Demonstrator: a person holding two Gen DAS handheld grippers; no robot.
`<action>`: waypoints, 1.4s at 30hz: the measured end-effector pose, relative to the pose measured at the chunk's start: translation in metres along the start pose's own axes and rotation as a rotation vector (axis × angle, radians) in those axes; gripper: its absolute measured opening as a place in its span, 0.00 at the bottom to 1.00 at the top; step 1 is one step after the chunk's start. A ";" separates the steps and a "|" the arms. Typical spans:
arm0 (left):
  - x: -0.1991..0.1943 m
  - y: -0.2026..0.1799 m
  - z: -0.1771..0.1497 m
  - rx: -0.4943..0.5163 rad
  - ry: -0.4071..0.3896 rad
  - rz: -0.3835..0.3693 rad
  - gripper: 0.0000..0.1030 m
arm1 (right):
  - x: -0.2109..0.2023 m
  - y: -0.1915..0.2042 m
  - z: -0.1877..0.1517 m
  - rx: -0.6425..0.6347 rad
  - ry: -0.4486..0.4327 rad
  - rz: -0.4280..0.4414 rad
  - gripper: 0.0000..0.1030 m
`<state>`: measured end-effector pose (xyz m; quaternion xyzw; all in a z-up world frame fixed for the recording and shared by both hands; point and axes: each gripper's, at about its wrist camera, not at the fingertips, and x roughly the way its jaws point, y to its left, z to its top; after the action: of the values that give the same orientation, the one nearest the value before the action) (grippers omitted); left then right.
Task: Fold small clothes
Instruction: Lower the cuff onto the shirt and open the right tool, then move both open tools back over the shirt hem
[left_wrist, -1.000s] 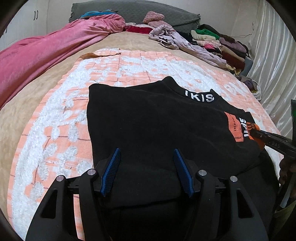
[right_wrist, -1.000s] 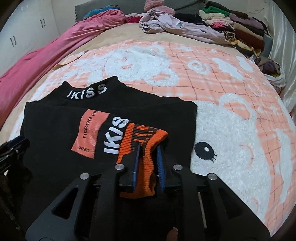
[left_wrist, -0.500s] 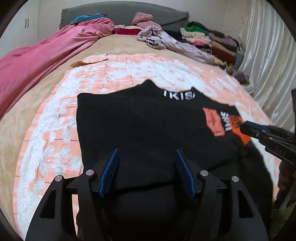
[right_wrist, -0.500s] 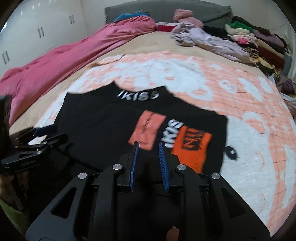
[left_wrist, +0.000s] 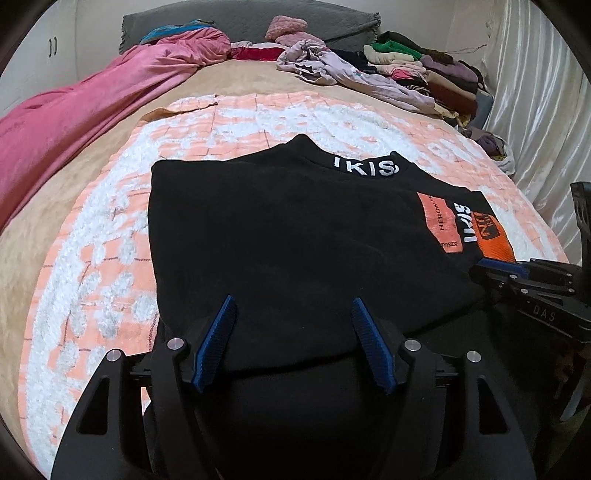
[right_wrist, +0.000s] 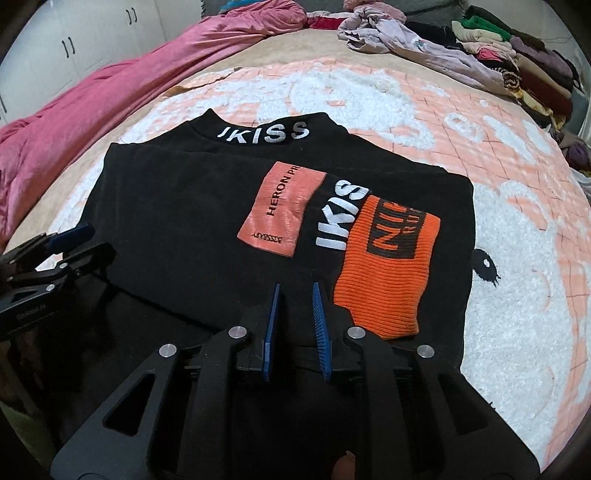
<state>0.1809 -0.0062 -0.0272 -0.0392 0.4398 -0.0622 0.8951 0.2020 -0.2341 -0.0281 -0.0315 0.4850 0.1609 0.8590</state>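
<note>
Black sweater (right_wrist: 177, 221) flat on the peach blanket (right_wrist: 517, 258), sleeves folded in, neither gripper holding cloth.
Left gripper (left_wrist: 291, 332) opening, nothing between its jaws; right gripper (right_wrist: 295, 317) closing on air, gap remaining. Risk: a shallow pinch at the hem could drag the orange cuff (right_wrist: 388, 273) loose.

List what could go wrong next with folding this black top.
1. The orange cuff lies loose on the black top; lifting the hem may slide the sleeve out of place.
2. The right gripper, its jaws closing with nothing visibly between them, may miss the fabric.
3. The left gripper, jaws opening over thick layers, might catch only the top one.
</note>
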 end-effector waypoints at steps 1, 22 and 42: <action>0.000 0.000 0.000 0.000 0.000 -0.001 0.64 | -0.001 -0.001 0.000 0.005 -0.001 0.004 0.11; -0.027 -0.004 0.004 -0.007 -0.030 -0.043 0.63 | -0.039 -0.001 -0.003 0.058 -0.096 0.053 0.53; -0.049 -0.013 0.008 0.018 -0.083 -0.021 0.94 | -0.063 -0.012 0.005 0.093 -0.202 0.011 0.86</action>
<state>0.1570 -0.0118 0.0178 -0.0385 0.4012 -0.0740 0.9122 0.1798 -0.2596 0.0262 0.0274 0.4032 0.1452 0.9031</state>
